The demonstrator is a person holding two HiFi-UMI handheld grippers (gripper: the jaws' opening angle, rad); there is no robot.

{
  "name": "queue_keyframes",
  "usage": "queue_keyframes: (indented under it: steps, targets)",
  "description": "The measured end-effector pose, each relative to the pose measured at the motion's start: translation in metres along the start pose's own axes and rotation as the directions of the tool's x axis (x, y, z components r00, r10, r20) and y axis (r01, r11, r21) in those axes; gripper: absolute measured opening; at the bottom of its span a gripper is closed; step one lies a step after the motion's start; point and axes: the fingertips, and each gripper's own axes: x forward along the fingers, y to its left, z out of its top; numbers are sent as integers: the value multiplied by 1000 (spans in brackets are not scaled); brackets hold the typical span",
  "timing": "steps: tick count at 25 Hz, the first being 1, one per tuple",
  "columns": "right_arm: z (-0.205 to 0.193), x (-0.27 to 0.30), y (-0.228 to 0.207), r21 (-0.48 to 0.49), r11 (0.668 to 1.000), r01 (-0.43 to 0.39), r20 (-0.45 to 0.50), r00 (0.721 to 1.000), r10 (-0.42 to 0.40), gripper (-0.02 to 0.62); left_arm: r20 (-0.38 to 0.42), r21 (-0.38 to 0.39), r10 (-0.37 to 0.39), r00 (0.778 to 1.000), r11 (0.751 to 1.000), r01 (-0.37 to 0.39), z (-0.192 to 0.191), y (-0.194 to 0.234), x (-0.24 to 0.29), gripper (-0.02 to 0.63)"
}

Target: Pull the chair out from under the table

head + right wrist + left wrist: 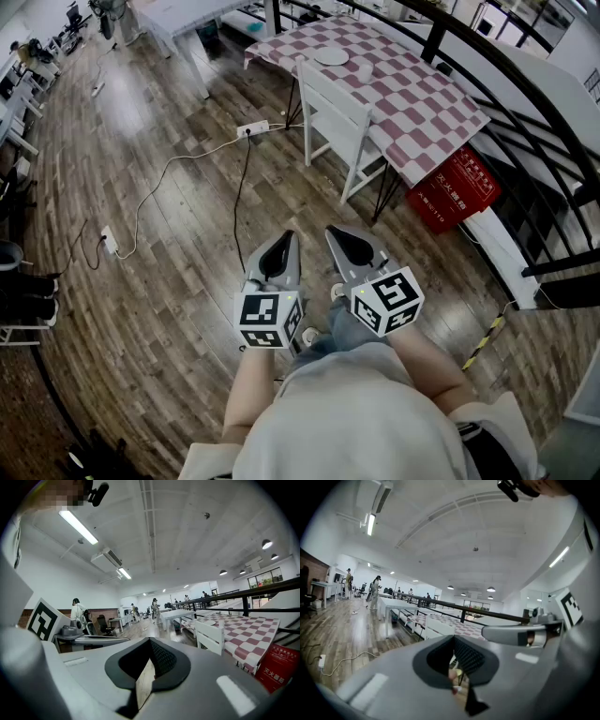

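A white slat-back chair [336, 114] stands tucked against a table with a red-and-white checked cloth [412, 103], far ahead of me across the wooden floor. My left gripper [287, 236] and right gripper [335, 232] are held side by side in front of my body, well short of the chair. Both are shut with nothing between the jaws. The left gripper view shows its gripper [457, 670] shut, with the chair [439, 629] small beyond it. In the right gripper view that gripper [149, 667] is shut too, and the chair [209, 637] stands right of it beside the table [251, 629].
A power strip [253, 128] with black and white cables lies on the floor between me and the chair. A red box [453, 187] leans by the table's near end. A black railing [525, 122] runs behind the table. A plate [331, 56] sits on the cloth.
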Motion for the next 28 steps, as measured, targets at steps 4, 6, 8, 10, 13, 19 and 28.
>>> queue_keyframes:
  steps: [4, 6, 8, 10, 13, 19, 28]
  targets:
    - [0, -19, 6, -40, 999, 5, 11, 1000, -5, -3, 20, -24, 19, 1000, 1000, -18, -6, -11, -15, 11]
    - [0, -26, 8, -45, 999, 8, 16, 1000, -7, -3, 24, -25, 14, 1000, 1000, -14, -9, -17, -21, 11]
    - [0, -32, 11, -53, 999, 7, 21, 1000, -6, -3, 29, -14, 13, 1000, 1000, -12, -12, -21, -26, 9]
    - [-2, -37, 16, -59, 998, 0, 18, 1000, 2, -3, 36, -10, 14, 999, 1000, -13, -13, -23, -31, 11]
    - [-10, -44, 22, -62, 998, -6, 6, 1000, 7, -3, 39, -9, 5, 999, 1000, -5, -14, -29, -41, 9]
    - [-17, -41, 46, -46, 997, -58, 10, 998, 59, -3, 37, -3, 19, 999, 1000, -19, -16, -22, -62, 9]
    - [-19, 12, 53, 5, 993, -122, -1, 993, 122, -3, 30, 23, 77, 997, 997, -78, -12, 24, -51, 11]
